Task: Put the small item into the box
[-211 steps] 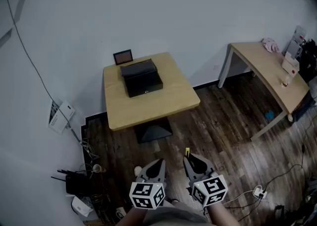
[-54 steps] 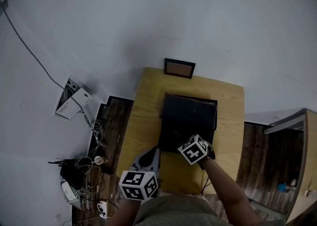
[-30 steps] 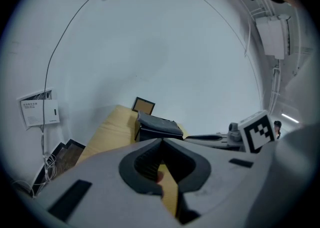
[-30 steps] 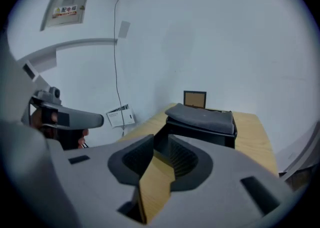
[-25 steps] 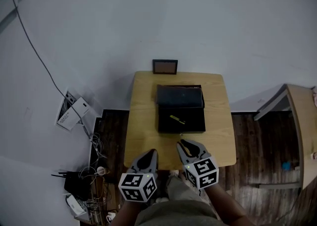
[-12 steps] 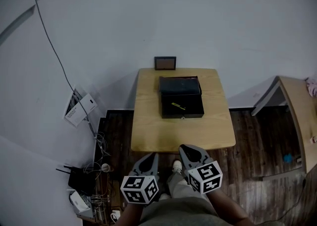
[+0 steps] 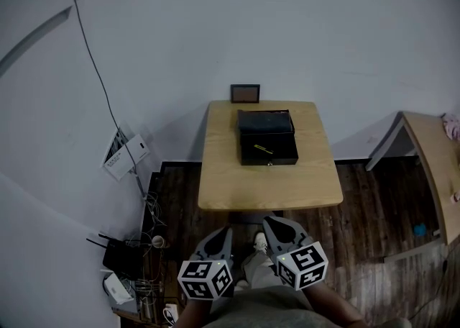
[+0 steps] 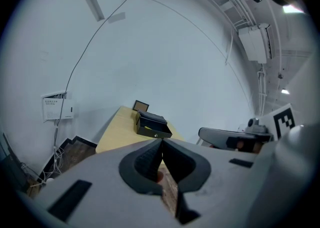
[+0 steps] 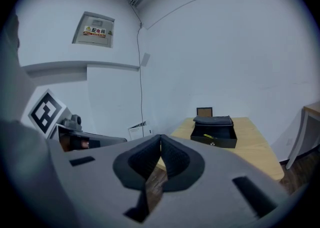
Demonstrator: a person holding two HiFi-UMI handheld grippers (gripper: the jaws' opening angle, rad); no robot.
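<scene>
An open black box [image 7: 267,145] stands on the wooden table [image 7: 237,183], its lid tilted back. A small yellow item [image 7: 264,149] lies inside it, also visible in the right gripper view as the yellow item [image 9: 210,136] in the box [image 9: 214,133]. Both grippers hang over the floor, well short of the table's front edge. My left gripper [image 7: 225,231] is shut and empty, its tips meeting [image 8: 161,142]. My right gripper [image 7: 272,223] has just been closing and is shut with nothing between its jaws [image 9: 160,137].
A small framed picture [image 7: 245,93] leans against the wall behind the box. A second wooden table [image 7: 431,175] stands at the right. A router and tangled cables [image 7: 122,254] lie on the floor at the left, below a wall panel [image 7: 123,154].
Both grippers have pulled back from the table's front edge to over the floor. The table and box look smaller and farther. The right jaws have closed.
</scene>
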